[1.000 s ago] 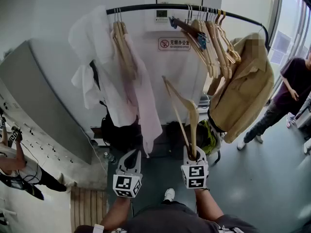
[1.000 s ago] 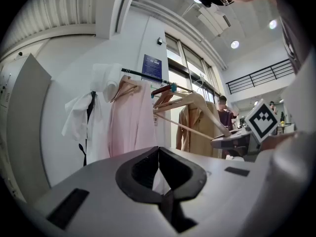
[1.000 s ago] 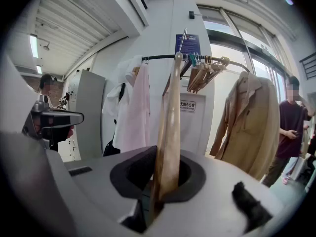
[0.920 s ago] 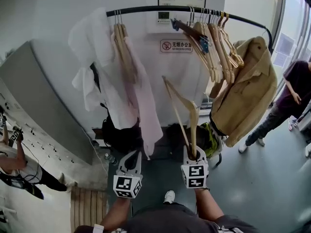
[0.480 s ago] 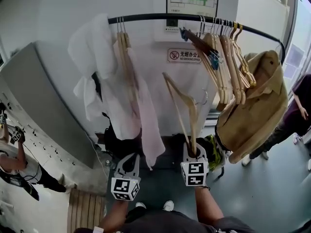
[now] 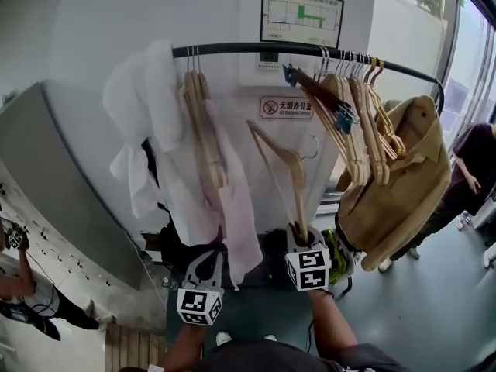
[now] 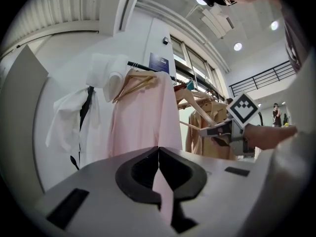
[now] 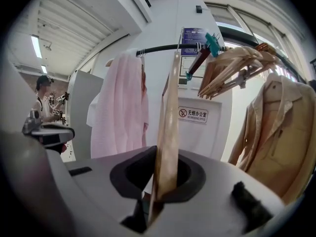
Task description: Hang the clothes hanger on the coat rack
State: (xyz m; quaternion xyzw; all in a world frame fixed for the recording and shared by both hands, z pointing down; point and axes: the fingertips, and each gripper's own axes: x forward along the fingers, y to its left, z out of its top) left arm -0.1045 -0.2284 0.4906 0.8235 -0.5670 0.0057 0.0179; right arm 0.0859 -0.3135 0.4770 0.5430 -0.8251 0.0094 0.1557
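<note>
Closest to you, your left tool [image 6: 206,256] is clenched with its tips touching and nothing between them; it points at the hem of a pink garment [image 6: 232,200]. Your right tool [image 6: 299,235] is clamped on one end of the wooden clothes hanger [image 8: 168,112]. The hanger stands up from the jaws, its metal hook uppermost and free in the air, below the black rail of the coat rack [image 6: 232,47] and not on it. It sits in the gap between the pink garment and a packed bunch of bare wooden hangers [image 6: 356,115]. Each tool carries a cube with black-and-white square markers.

A white garment [image 6: 143,130] hangs left of the pink one. At the rail's right end a tan jacket [image 6: 395,192] hangs beside the bunch, and a teal clip [image 8: 212,41] shows among those hangers.

On the white wall behind the rail you can read a small red-edged sign [image 6: 286,106]: a no-smoking symbol, then "无烟办公室", with a finer line beneath that is too small to read. Above the rail hang a framed floor plan [image 6: 302,18] with green marks and a blue notice whose print is too small to read.

Under the rack sit dark bags on a smooth grey-green floor [image 6: 403,301]. A grey cabinet [image 6: 70,184] stands at the left. At the far right a person in a dark shirt [image 6: 473,161] stands by tall windows.
</note>
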